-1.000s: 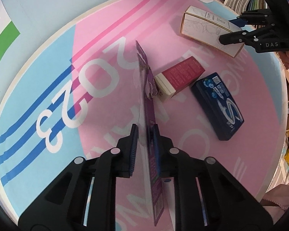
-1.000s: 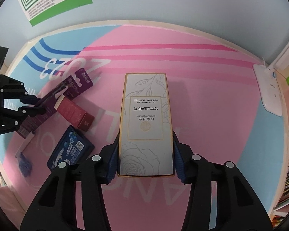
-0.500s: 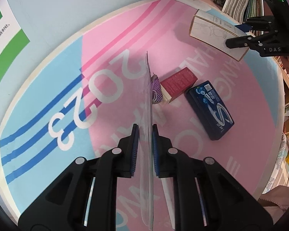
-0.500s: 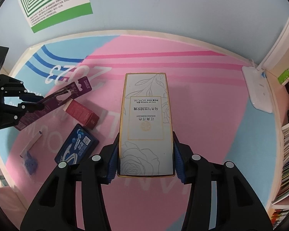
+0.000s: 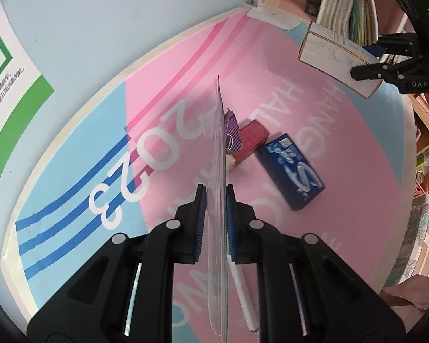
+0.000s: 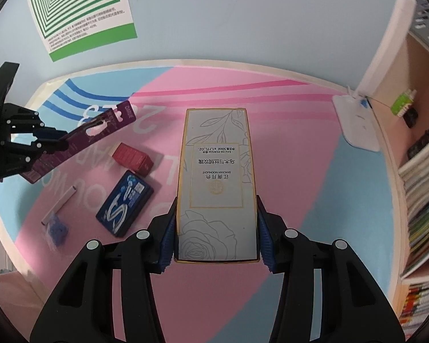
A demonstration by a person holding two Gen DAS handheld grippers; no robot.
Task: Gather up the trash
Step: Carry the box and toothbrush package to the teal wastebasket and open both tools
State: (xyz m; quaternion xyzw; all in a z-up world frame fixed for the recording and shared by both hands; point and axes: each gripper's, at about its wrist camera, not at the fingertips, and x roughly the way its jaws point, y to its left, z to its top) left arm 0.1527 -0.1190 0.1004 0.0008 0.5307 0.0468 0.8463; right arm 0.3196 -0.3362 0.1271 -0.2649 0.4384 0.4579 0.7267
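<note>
My left gripper (image 5: 216, 197) is shut on a flat purple blister pack (image 5: 220, 200), seen edge-on and held above the table; it also shows in the right wrist view (image 6: 80, 137). My right gripper (image 6: 216, 228) is shut on a white perfume box (image 6: 216, 183) with rose line art, lifted above the table; it also shows in the left wrist view (image 5: 337, 60). On the pink and blue table mat (image 6: 286, 171) lie a red box (image 6: 133, 158), a dark blue box (image 6: 125, 203) and a white stick (image 6: 58, 205) beside a blue wrapper (image 6: 57, 227).
A white device (image 6: 357, 123) sits at the table's far right corner. A bookshelf with books (image 6: 423, 200) stands on the right. A green and white poster (image 6: 80, 8) hangs on the blue wall behind.
Both grippers have risen with their loads; the table objects look smaller. The white stick and blue wrapper have come into view below the left gripper.
</note>
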